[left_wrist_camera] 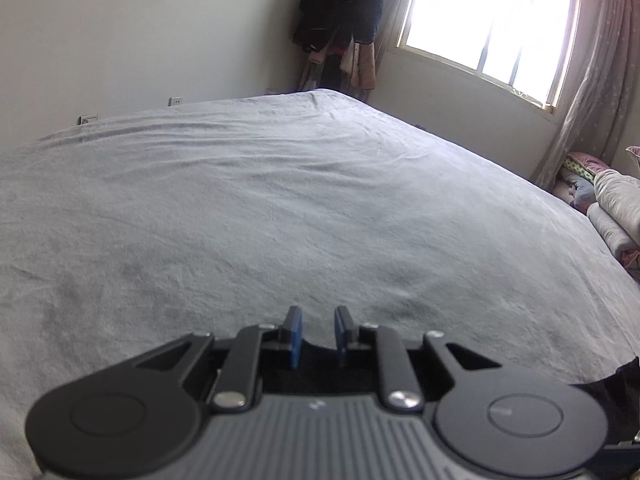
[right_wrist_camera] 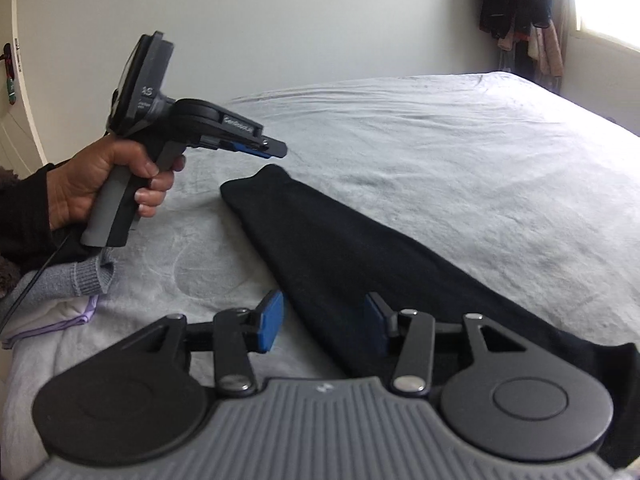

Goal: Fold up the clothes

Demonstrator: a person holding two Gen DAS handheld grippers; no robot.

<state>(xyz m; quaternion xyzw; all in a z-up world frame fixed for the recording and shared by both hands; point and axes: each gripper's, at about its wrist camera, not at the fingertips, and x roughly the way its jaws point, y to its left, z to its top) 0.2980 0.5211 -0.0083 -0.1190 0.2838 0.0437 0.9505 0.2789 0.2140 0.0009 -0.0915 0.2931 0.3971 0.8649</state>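
Note:
A black garment (right_wrist_camera: pixel 344 240) lies flat on the grey bedsheet (right_wrist_camera: pixel 460 140), a long narrow part reaching toward the middle of the bed. My right gripper (right_wrist_camera: pixel 324 324) is open just above the garment's near edge, its blue pads (right_wrist_camera: pixel 270 320) apart, one over the sheet and one over the cloth. My left gripper (left_wrist_camera: pixel 318 334) hovers above the bare sheet (left_wrist_camera: pixel 280 200), its blue pads a small gap apart and holding nothing. It also shows in the right wrist view (right_wrist_camera: pixel 276 148), held by a hand above the garment's far tip.
A grey knit item (right_wrist_camera: pixel 76 276) and white cloth with purple trim (right_wrist_camera: pixel 48 320) lie at the near left bed edge. Dark clothes (left_wrist_camera: pixel 340 12) hang in the far corner by a window (left_wrist_camera: pixel 488 20). Folded bedding (left_wrist_camera: pixel 616 208) is stacked at the right.

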